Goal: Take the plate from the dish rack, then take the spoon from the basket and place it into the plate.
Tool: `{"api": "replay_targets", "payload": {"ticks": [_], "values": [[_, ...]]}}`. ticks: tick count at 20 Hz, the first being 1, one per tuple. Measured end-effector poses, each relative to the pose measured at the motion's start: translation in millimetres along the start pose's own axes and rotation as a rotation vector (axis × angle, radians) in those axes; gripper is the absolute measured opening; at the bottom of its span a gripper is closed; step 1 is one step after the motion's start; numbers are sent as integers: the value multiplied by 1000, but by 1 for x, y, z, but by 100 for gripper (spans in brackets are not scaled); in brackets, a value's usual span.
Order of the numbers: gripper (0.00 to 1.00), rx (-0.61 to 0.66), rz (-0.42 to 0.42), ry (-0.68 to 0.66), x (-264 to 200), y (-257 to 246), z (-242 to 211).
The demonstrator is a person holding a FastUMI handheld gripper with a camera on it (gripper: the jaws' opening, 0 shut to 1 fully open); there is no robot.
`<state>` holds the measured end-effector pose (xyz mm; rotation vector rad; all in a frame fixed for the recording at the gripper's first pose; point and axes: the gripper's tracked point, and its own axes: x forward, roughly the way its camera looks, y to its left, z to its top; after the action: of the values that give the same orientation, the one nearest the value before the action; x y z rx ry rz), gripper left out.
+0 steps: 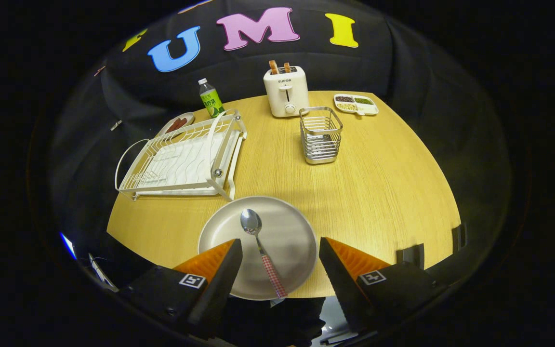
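A round pale plate [284,241] lies flat on the wooden table near its front edge, just ahead of my fingers. A metal spoon [258,246] with a checked red handle rests in the plate, bowl pointing away from me, handle reaching over the near rim. My gripper [280,250] is open, its two fingers spread wide on either side of the spoon handle and touching nothing. The white wire dish rack [181,159] stands beyond the plate to the left, with no dish in it. The metal wire basket [321,134] stands beyond the plate to the right.
A white toaster [285,90] with toast in it stands at the back of the table [378,178]. A green bottle [211,99] and a small dish with food [176,124] sit behind the rack. A divided tray of grains [356,103] is at the back right.
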<state>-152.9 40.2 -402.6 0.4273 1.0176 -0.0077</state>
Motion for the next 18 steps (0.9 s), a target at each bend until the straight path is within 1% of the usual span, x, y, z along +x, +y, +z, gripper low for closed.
{"api": "replay_targets", "payload": {"ticks": [3, 6, 14, 18], "values": [[99, 13, 14, -16, -5, 5, 10], [99, -10, 24, -66, -17, 13, 35], [99, -106, 26, -324, -81, 41, 148], [99, -143, 19, -435, -114, 55, 191]]}}
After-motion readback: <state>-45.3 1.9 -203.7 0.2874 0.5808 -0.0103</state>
